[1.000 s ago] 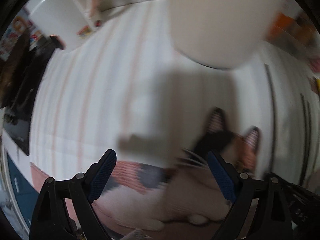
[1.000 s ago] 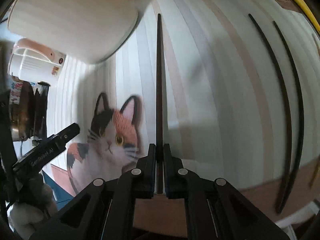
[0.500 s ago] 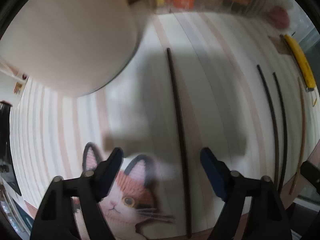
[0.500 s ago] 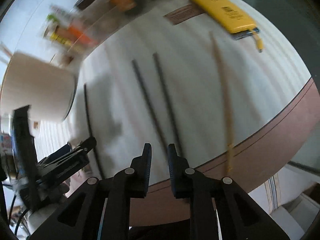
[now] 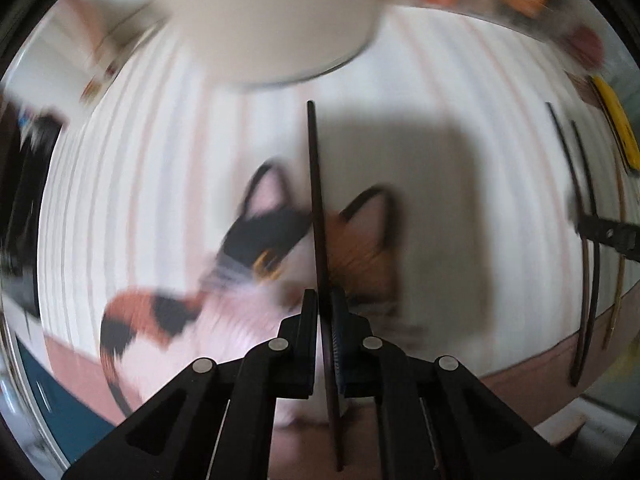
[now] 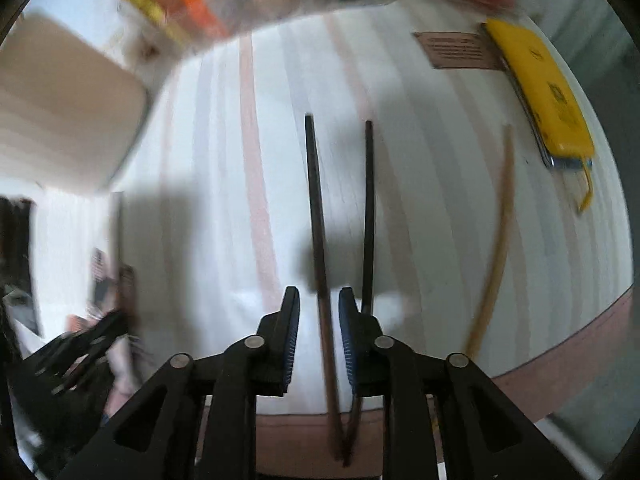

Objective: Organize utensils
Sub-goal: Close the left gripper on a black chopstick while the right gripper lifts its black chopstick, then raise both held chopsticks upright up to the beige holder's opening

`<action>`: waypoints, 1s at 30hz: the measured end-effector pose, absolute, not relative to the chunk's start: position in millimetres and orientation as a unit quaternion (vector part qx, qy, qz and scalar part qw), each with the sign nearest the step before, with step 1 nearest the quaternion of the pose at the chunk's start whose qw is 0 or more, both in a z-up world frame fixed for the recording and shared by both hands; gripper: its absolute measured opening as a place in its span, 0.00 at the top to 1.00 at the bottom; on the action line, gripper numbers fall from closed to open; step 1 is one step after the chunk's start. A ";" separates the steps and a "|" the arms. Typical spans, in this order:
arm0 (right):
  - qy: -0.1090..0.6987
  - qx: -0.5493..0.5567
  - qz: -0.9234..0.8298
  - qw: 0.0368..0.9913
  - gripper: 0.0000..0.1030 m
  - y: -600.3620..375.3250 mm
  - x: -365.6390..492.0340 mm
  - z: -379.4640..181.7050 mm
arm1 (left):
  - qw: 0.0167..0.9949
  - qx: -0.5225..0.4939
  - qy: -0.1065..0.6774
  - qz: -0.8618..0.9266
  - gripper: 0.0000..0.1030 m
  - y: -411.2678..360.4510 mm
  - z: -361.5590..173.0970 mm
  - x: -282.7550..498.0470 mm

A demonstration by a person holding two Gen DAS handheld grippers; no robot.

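My left gripper (image 5: 323, 300) is shut on a dark chopstick (image 5: 316, 200) that points forward toward a large cream holder (image 5: 264, 20). My right gripper (image 6: 319, 300) is partly open, its jaws on either side of a dark chopstick (image 6: 316, 208) lying on the striped mat. A second dark chopstick (image 6: 369, 208) lies just right of it, and a tan wooden chopstick (image 6: 500, 232) further right. The two dark chopsticks (image 5: 588, 240) also show at the right of the left wrist view. The cream holder (image 6: 60, 112) shows at the left of the right wrist view.
A cat picture (image 5: 280, 264) is printed on the white striped mat (image 6: 420, 160). A yellow flat device (image 6: 540, 92) and a brown card (image 6: 456, 50) lie at the far right. Blurred packages (image 6: 192, 12) stand along the back. The mat's pink front edge (image 6: 560, 360) is near.
My left gripper, open half a second ago, has closed on the single dark chopstick. My right gripper let go of that chopstick, swung right and now straddles one of the dark pair, slightly opened.
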State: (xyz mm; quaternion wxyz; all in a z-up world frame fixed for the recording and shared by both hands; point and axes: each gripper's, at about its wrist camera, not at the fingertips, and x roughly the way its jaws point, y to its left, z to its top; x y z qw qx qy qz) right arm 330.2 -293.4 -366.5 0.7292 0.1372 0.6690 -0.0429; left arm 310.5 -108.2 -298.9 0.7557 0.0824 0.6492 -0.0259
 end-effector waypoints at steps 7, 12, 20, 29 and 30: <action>0.687 0.073 -0.048 0.721 0.94 -256.2 336.0 -373.5 | 0.749 0.001 0.663 0.003 0.95 -64.7 -309.2 298.9; 0.709 0.086 0.006 0.700 0.94 -216.0 333.0 -375.0 | 0.738 -0.011 0.674 -0.006 0.92 -50.2 -317.0 309.5; 0.713 0.058 0.006 0.698 0.93 -202.3 334.2 -374.9 | 0.736 -0.005 0.677 -0.007 0.90 -52.4 -329.0 339.2; 0.717 0.061 -0.006 0.694 0.93 -190.5 347.2 -378.1 | 0.737 0.013 0.676 -0.016 0.88 -53.7 -340.6 338.4; 0.718 0.059 -0.007 0.693 0.93 -188.9 347.8 -378.2 | 0.738 0.014 0.675 -0.017 0.88 -51.8 -337.1 332.3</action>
